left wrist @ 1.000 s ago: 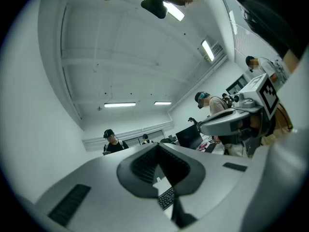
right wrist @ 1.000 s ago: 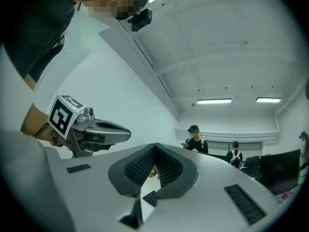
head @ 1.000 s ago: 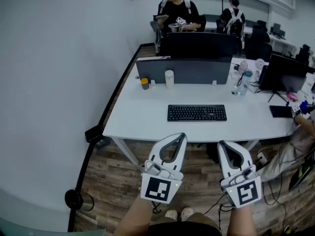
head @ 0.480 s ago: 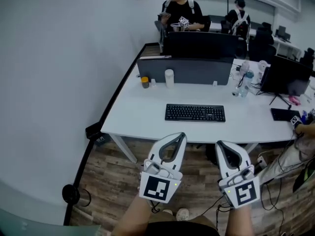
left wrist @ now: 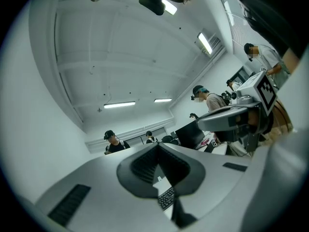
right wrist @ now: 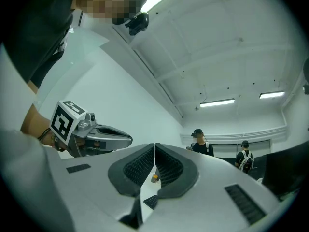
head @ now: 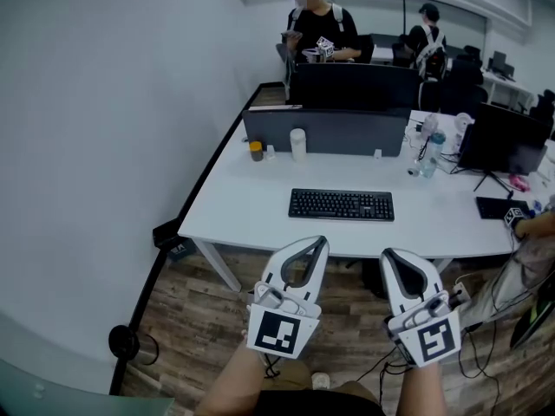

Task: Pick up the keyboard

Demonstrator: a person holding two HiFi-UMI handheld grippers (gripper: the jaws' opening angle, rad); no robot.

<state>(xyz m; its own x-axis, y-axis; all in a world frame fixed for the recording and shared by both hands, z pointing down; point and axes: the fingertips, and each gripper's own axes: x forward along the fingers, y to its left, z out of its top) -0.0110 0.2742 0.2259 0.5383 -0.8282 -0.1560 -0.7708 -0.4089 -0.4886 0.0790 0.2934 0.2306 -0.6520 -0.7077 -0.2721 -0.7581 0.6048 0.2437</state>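
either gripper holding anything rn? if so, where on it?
Nothing held. Left gripper and right gripper are both shut and empty, short of the desk; the keyboard lies on it, untouched.

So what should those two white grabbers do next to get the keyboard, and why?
The left gripper and right gripper hang short of the white desk, jaws shut and empty, while the black keyboard lies flat on it, untouched. So probably: carry both forward over the desk edge toward the keyboard's ends.
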